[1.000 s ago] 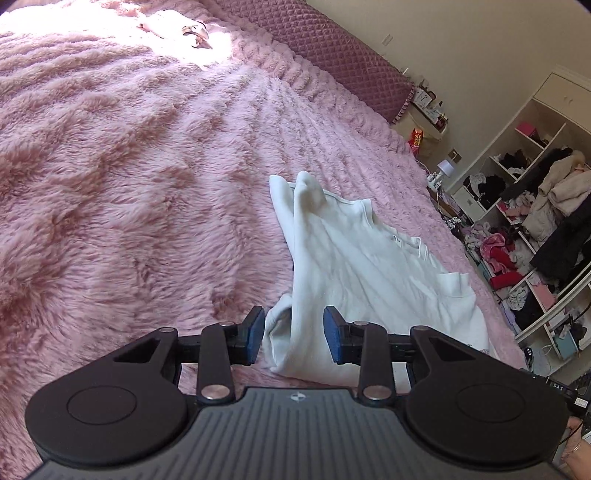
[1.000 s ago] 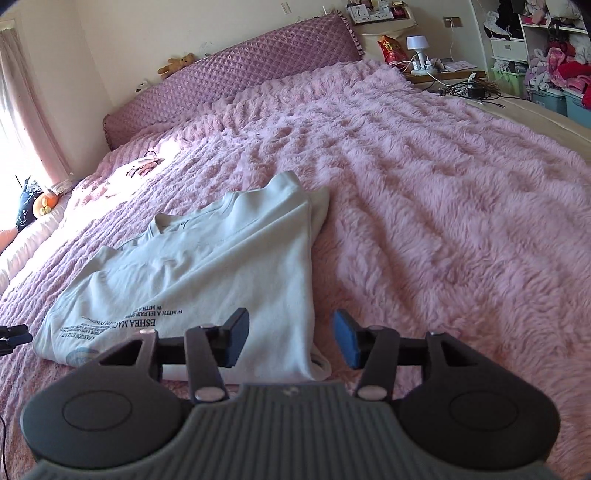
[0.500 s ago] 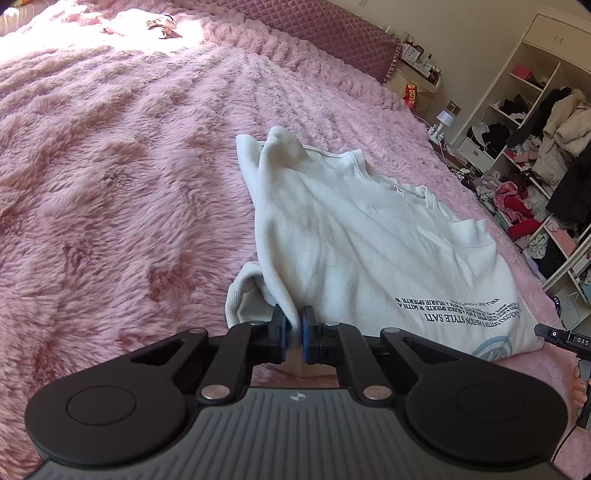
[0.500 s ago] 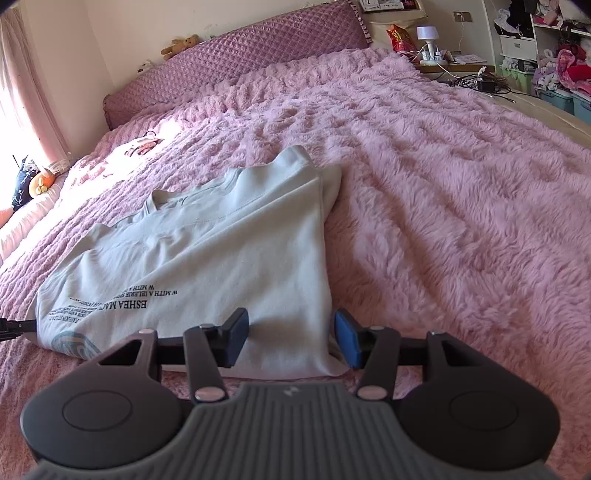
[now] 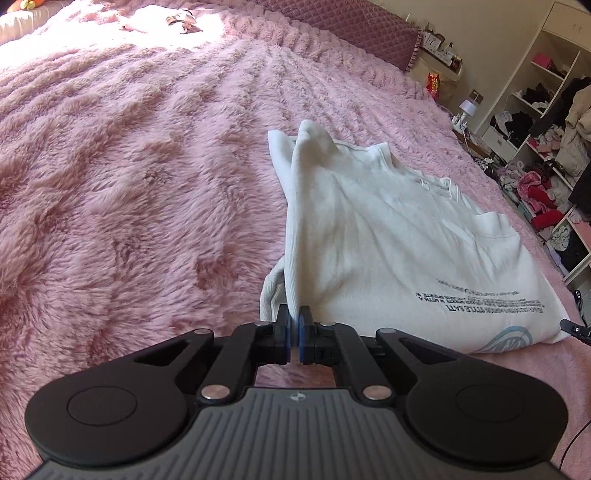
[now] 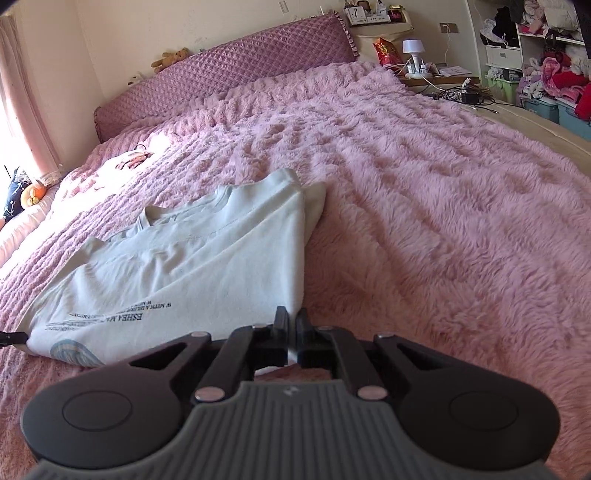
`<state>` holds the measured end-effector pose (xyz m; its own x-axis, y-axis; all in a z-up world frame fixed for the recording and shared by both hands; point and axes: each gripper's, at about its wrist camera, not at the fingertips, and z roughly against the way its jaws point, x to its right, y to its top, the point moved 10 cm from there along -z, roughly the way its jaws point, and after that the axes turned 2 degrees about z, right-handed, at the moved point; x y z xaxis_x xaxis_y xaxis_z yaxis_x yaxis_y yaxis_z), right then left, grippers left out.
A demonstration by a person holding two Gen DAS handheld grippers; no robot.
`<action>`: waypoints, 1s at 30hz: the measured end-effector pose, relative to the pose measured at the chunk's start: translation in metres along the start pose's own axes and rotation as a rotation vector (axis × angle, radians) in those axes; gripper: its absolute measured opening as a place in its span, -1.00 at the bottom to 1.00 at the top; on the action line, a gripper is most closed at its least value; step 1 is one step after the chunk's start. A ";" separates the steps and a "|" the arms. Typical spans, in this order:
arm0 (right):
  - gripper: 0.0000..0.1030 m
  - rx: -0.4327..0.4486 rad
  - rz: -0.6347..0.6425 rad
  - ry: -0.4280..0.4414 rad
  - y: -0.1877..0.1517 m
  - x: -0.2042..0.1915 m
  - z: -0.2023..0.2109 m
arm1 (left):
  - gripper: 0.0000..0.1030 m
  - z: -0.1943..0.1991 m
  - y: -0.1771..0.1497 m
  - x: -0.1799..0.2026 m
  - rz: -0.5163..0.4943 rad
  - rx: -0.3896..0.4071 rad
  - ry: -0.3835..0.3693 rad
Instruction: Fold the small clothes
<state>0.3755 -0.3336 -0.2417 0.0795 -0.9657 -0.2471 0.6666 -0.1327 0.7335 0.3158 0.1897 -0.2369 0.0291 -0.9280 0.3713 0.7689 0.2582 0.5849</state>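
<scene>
A white sweatshirt (image 5: 388,236) with black lettering and a pale blue print lies partly folded on a fluffy pink bedspread (image 5: 129,166). My left gripper (image 5: 294,321) is shut on the near left corner of its hem, and a ridge of cloth rises from the pads toward the far sleeve. In the right wrist view the same sweatshirt (image 6: 192,266) spreads to the left. There my right gripper (image 6: 291,325) is shut on the near right corner of the hem, with a bit of white cloth showing between the pads.
A quilted purple headboard (image 6: 236,70) runs along the far edge of the bed. A bedside table with a small lamp (image 6: 413,50) and open shelves full of clothes (image 5: 546,147) stand to the right. A small dark item (image 5: 181,18) lies in the sunlit patch.
Both grippers stood open around the hem a second ago. The left one closed on the cloth first and moved in closer; the right one closed on its corner only in the last half second.
</scene>
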 end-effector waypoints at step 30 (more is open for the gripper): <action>-0.24 0.015 0.848 0.053 0.124 -0.136 -0.136 | -0.57 -0.030 0.043 0.052 -0.039 0.120 -0.091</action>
<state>0.5485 -0.1887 -0.2030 0.5828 -0.7281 0.3609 0.3560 0.6280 0.6920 0.3701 0.1441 -0.2139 -0.0617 -0.9112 0.4073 0.6860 0.2578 0.6805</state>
